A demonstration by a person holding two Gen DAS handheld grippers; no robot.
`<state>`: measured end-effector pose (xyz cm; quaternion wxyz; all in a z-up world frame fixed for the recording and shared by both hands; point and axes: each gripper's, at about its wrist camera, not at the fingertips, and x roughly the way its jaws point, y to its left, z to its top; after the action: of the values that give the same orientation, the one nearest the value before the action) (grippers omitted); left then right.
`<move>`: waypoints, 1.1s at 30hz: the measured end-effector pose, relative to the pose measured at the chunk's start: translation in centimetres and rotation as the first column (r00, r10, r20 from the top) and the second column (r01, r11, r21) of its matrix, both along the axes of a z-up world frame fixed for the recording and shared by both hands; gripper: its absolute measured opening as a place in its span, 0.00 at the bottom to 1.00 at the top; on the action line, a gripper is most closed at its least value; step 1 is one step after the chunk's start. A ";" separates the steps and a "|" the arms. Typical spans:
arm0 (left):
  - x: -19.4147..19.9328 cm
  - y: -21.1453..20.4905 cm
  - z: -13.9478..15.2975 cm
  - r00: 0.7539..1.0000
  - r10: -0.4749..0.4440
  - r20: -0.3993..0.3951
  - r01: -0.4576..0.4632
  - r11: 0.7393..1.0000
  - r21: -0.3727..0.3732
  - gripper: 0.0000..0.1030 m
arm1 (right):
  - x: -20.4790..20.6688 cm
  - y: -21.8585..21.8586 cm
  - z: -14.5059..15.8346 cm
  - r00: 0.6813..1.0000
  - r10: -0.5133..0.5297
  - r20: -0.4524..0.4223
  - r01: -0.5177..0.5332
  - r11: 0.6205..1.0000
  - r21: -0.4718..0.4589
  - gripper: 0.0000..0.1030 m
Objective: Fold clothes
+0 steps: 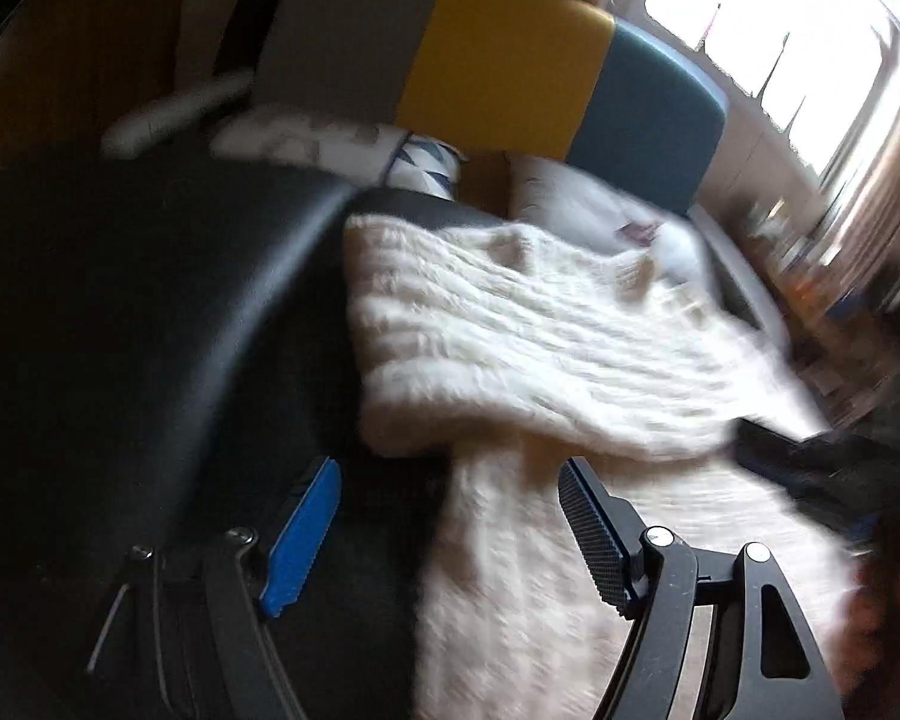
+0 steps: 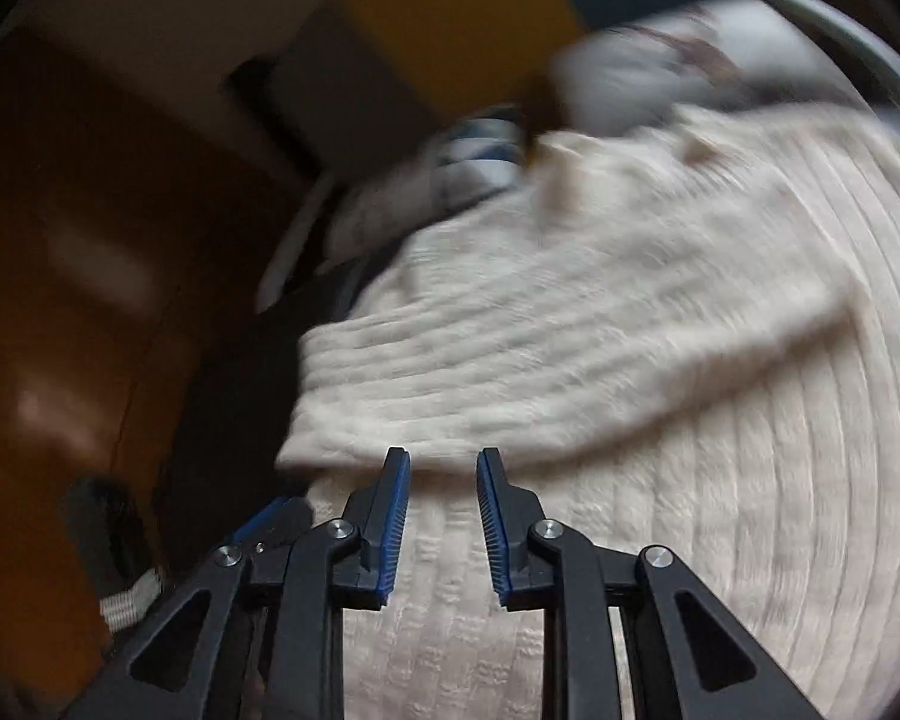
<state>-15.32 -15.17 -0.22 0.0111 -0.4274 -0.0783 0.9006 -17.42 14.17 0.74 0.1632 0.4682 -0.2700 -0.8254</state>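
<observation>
While both grippers hang spread, left gripper, right gripper, cream sweater, pillows behind.

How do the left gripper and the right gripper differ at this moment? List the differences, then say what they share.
The left gripper is spread wide; the right gripper has a much narrower gap, though still open. The left gripper straddles the edge where the cream knitted sweater meets the black surface; the right gripper sits fully over the sweater, pointing at its folded-over layer. Both are empty, with black bodies and blue pads.
</observation>
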 end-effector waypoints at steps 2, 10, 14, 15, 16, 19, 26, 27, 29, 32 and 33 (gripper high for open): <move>-0.7 0.6 0.0 1.000 0.023 -0.009 -0.024 0.994 -0.104 0.73 | 0.3 1.1 -0.9 0.996 -0.079 0.046 0.080 0.997 -0.009 0.23; -2.9 -0.1 -1.6 0.994 0.098 0.055 -0.093 0.992 -0.087 0.75 | -0.5 11.1 -3.9 0.906 -0.394 0.156 0.412 0.905 -0.109 0.29; -3.1 -0.4 -2.1 0.991 0.122 0.048 -0.117 0.989 -0.093 0.80 | -2.6 10.9 -4.7 0.928 -0.341 0.151 0.362 0.922 -0.141 0.29; -3.2 -0.5 -2.2 0.990 0.132 0.046 -0.127 0.988 -0.090 0.81 | -3.1 10.5 -4.7 0.933 -0.330 0.142 0.348 0.929 -0.128 0.29; -3.2 -0.6 -2.3 0.989 0.141 0.044 -0.137 0.987 -0.086 0.83 | -3.6 10.3 -4.8 0.935 -0.325 0.141 0.344 0.930 -0.134 0.29; -3.1 -1.0 -2.7 0.986 0.161 0.041 -0.158 0.984 -0.079 0.91 | -4.5 9.7 -5.4 0.934 -0.328 0.142 0.351 0.916 -0.193 0.14; -3.2 -1.4 -3.1 0.981 0.186 0.046 -0.183 0.981 -0.071 0.95 | -4.7 9.4 -2.8 0.936 -0.351 0.017 0.351 0.930 -0.108 0.06; -3.3 -1.4 -3.1 0.981 0.187 0.046 -0.183 0.980 -0.072 0.95 | -4.7 9.7 -2.8 0.936 -0.351 0.017 0.351 0.931 -0.100 0.06; -3.3 -1.4 -3.1 0.981 0.190 0.047 -0.186 0.980 -0.070 0.96 | -4.8 10.4 -2.8 0.936 -0.352 0.016 0.352 0.932 -0.082 0.06; -3.4 -1.7 -2.8 0.979 0.197 0.045 -0.195 0.979 -0.058 0.95 | -4.9 10.8 -3.8 0.942 -0.334 0.041 0.336 0.940 -0.065 0.06; -3.3 -2.1 -2.7 0.978 0.205 0.040 -0.203 0.978 -0.046 0.94 | -4.9 10.6 -4.4 0.943 -0.327 0.058 0.330 0.942 -0.057 0.07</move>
<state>-18.58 -17.24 -2.92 -0.0922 -0.4374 -0.1032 0.8886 -22.37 24.79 -3.69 0.0321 0.4306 -0.3754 -0.8201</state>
